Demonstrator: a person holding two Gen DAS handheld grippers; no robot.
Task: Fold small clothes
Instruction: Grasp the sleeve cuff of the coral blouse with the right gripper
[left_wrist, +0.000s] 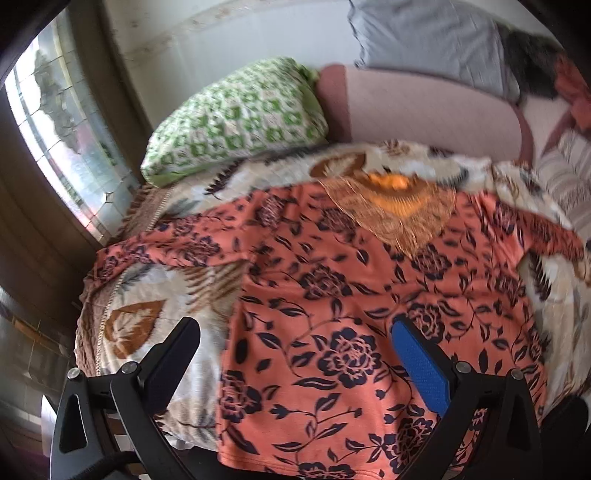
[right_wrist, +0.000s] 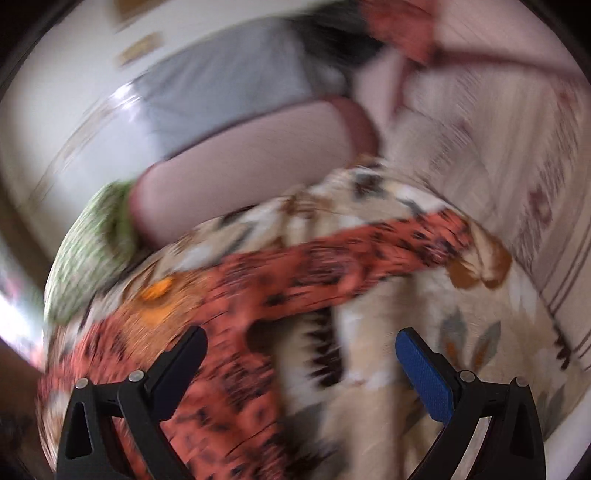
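An orange top with dark flower print (left_wrist: 332, 295) lies spread flat on a leaf-patterned blanket (left_wrist: 147, 295), sleeves out to both sides, a tan and orange yoke (left_wrist: 391, 206) at its neck. My left gripper (left_wrist: 295, 328) hovers open over the top's lower left part, nothing between its fingers. In the blurred right wrist view the same top (right_wrist: 258, 295) shows its right sleeve (right_wrist: 388, 251) stretched across the blanket (right_wrist: 406, 369). My right gripper (right_wrist: 301, 339) is open above the sleeve's underarm area, holding nothing.
A green and white pillow (left_wrist: 236, 118) and a pink cushion (left_wrist: 424, 110) lie behind the top. Grey cloth (left_wrist: 424, 37) and other clothes sit further back. A window (left_wrist: 62, 129) is at the left, striped bedding (right_wrist: 498, 166) at the right.
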